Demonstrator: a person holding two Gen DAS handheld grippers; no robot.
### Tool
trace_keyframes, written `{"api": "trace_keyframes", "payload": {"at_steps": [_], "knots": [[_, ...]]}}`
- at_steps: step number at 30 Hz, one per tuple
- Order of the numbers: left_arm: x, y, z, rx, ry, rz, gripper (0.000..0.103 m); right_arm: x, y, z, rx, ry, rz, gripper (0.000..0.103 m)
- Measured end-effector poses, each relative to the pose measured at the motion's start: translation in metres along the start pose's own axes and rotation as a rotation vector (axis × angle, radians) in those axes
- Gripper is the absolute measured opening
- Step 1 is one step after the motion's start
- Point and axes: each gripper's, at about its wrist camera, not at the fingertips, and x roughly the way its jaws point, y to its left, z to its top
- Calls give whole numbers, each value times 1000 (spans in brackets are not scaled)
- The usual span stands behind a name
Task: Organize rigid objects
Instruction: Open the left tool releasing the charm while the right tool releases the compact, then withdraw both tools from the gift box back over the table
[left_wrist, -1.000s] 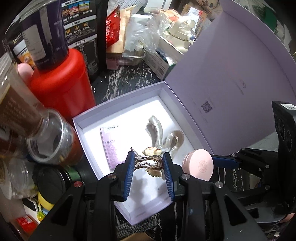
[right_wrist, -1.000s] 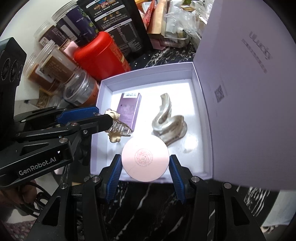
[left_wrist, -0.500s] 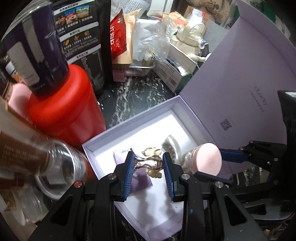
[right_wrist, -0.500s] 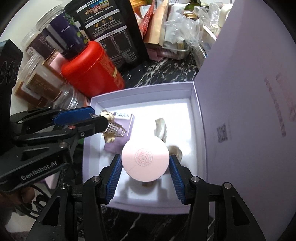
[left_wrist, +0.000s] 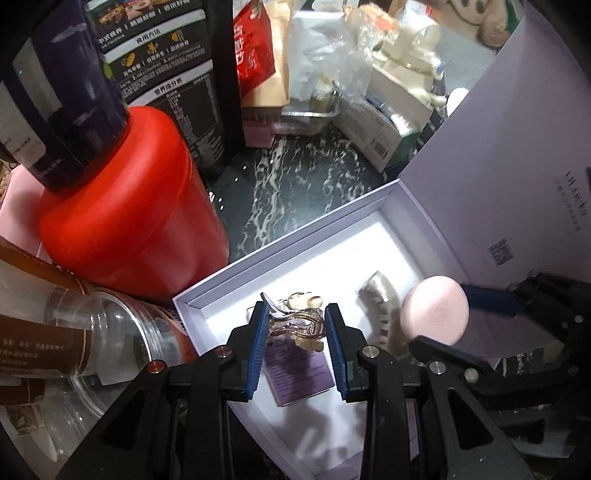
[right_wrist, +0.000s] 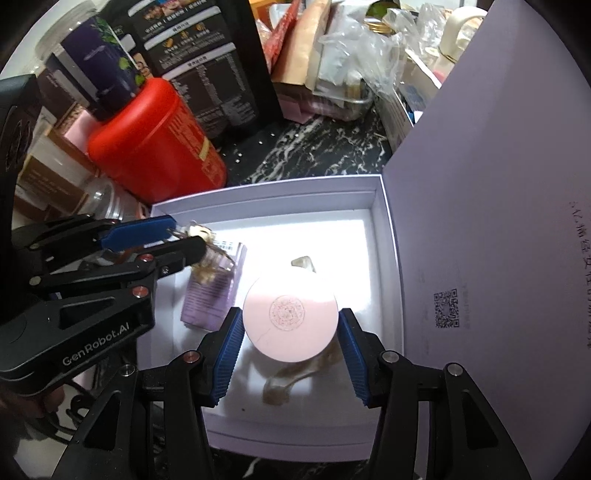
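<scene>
Box (right_wrist: 266, 192) open on tabletop (left_wrist: 295, 184), lid (right_wrist: 480, 184) propped up at right, already holding a purple carton (left_wrist: 295, 373) and a grey clip (left_wrist: 376, 295). Right gripper (right_wrist: 290, 321) over the box, jaws just been opening, pink compact (right_wrist: 290, 295) between them, pads seemingly just clear of it. Likely to drop onto the grey clip directly beneath, land tilted, then slide or chip it. Left gripper (left_wrist: 297, 325) clamped on a gold clip (left_wrist: 295, 314), above the carton near the box's left wall. May snag on a pad at release, or bounce off the carton. Both grippers close together; could knock each other when pulling out.
</scene>
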Motion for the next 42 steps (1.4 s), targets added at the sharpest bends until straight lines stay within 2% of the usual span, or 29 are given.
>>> {"api": "trace_keyframes", "payload": {"at_steps": [2,6,8,9,10,11,12,13,27,42], "knots": [[2,0,0,4,14,1,30,-1,1,0,-16,-5,-21,76],[4,-1,-4,11,40,27,31,-5,3,-2,-23,-13,-22,77],[2,-1,-6,8,48,9,32,-8,2,-3,-19,-12,-24,77],[1,-2,-7,6,55,0,37,-9,1,-4,-15,-12,-22,77],[1,-2,-7,6,62,-6,48,-11,0,-6,-12,-13,-19,77],[1,-3,-7,3,66,-8,55,-14,-1,-7,-9,-15,-19,77],[-2,-3,-8,1,59,-9,68,-16,-1,-9,-8,-16,-19,77],[-3,-4,-8,1,52,-10,74,-18,-1,-11,-10,-16,-20,77],[-49,-12,-25,-26,-7,6,74,-58,14,-32,-21,-56,-20,77],[-103,-15,-66,-109,-61,59,74,-100,33,-60,-85,-106,6,77]]}}
